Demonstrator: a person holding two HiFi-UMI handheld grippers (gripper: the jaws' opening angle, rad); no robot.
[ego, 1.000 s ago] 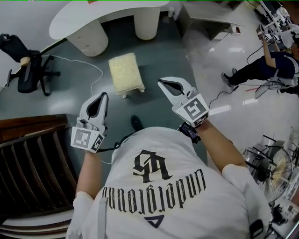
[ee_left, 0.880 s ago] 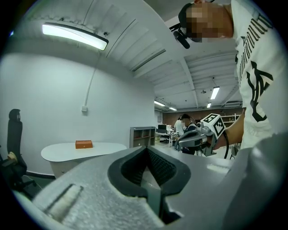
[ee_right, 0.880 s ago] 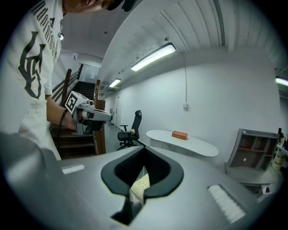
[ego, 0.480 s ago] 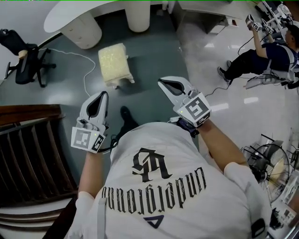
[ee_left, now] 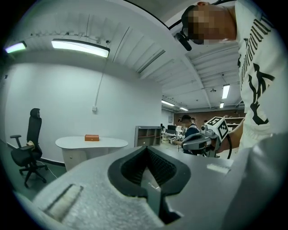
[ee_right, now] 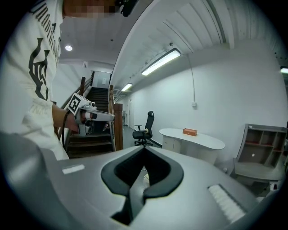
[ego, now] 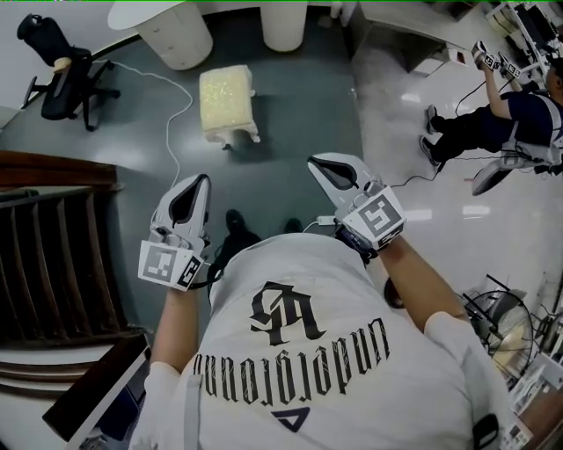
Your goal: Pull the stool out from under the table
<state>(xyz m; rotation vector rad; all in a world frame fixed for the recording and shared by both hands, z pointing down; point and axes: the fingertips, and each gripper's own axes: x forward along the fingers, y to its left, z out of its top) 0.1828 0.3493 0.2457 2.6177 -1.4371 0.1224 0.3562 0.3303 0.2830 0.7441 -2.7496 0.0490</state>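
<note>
A cream cushioned stool (ego: pixel 227 98) with short white legs stands on the dark green floor, out in front of the white curved table (ego: pixel 167 18). Both grippers are held up in front of the person's chest, well short of the stool. My left gripper (ego: pixel 201 181) is shut with nothing between its jaws. My right gripper (ego: pixel 315 163) is likewise shut and empty. In the left gripper view the shut jaws (ee_left: pixel 147 150) point toward the table (ee_left: pixel 92 143). In the right gripper view the shut jaws (ee_right: pixel 144 150) face the same table (ee_right: pixel 193 138).
A black office chair (ego: pixel 57 75) stands at the far left, with a white cable (ego: pixel 171 114) trailing across the floor. A dark wooden staircase (ego: pixel 44 255) fills the left side. Another person (ego: pixel 493 123) works at the right, and a fan (ego: pixel 497 321) stands at lower right.
The head view has drawn back and swung, so the stool and table sit higher in the picture. The stool keeps its place by the table. Both grippers stay shut and empty.
</note>
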